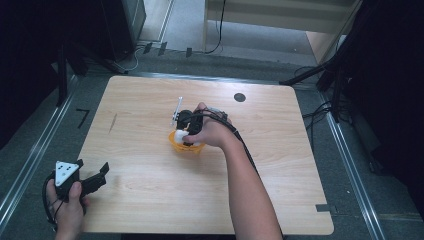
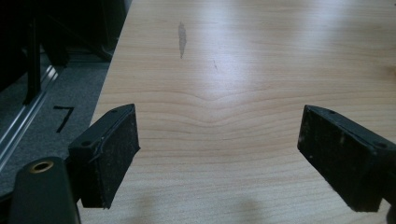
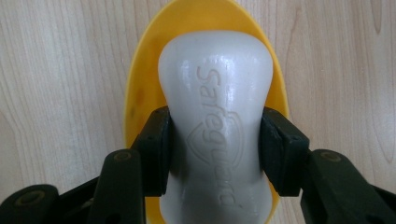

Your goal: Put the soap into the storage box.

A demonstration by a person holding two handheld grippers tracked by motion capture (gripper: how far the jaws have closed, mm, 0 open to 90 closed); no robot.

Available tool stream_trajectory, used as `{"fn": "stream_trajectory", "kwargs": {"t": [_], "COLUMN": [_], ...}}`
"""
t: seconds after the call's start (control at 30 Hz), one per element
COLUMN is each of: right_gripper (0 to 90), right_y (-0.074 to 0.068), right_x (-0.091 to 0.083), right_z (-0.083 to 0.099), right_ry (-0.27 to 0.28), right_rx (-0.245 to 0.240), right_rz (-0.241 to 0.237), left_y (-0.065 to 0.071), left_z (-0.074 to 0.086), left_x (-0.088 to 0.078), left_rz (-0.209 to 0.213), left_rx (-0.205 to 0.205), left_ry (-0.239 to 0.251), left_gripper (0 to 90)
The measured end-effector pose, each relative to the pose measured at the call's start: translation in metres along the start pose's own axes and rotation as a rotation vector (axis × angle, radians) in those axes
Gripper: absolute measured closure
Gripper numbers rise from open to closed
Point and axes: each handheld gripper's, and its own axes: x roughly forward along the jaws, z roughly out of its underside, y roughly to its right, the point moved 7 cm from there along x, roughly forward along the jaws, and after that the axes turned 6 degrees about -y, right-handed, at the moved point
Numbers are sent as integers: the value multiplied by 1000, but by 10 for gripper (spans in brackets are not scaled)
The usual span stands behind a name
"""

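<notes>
Count, this moment:

- Tongs: two. Left tongs [image 1: 97, 176] at the near left corner of the counter; right tongs [image 1: 186, 131] at mid-counter.
- Hands: two, one per tongs.
- Soap bar [image 3: 215, 121]: one, white, waisted, with an embossed brand mark.
- Soap dish [image 3: 140, 84]: one, yellow, oval.
- Counter [image 1: 150, 200]: one, pale wood.
- Round dark spot [image 1: 240, 97] on the counter's far side: one.
- Small white upright piece [image 1: 177, 109] just beyond the dish: one; kind cannot be told.

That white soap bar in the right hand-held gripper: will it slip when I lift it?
Possibly. The soap bar looks glossy, so likely slick, but the right hand-held gripper clamps its narrowed waist, which should help. It looks stiff. The yellow dish looks light and may shift.
</notes>
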Motion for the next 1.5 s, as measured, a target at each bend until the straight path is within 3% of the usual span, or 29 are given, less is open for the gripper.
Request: {"fn": "stream_trajectory", "kwargs": {"t": [0.3,0.4,0.5,0.67,0.9,1.5], "right_gripper": [498,446,450,450,464,468], "right_y": [0,2,4,5,6,4], "right_x": [6,-1,-6,-17,-34,-45], "right_z": [5,6,6,11,32,79], "right_ry": [-35,2,26,27,64,67], "right_rx": [5,30,33,36,85,136], "right_rz": [-10,-10,-1,17,14,14], "left_y": [0,-1,0,0,1,2], "left_z": [0,0,0,0,0,0], "left_x": [0,0,0,0,0,1], "left_rz": [2,1,1,-2,-2,-6], "left_rx": [-1,-1,0,5,10,18], "left_ry": [-3,-4,-3,-5,-10,-5], "left_gripper": [127,127,127,127,128,128]}}
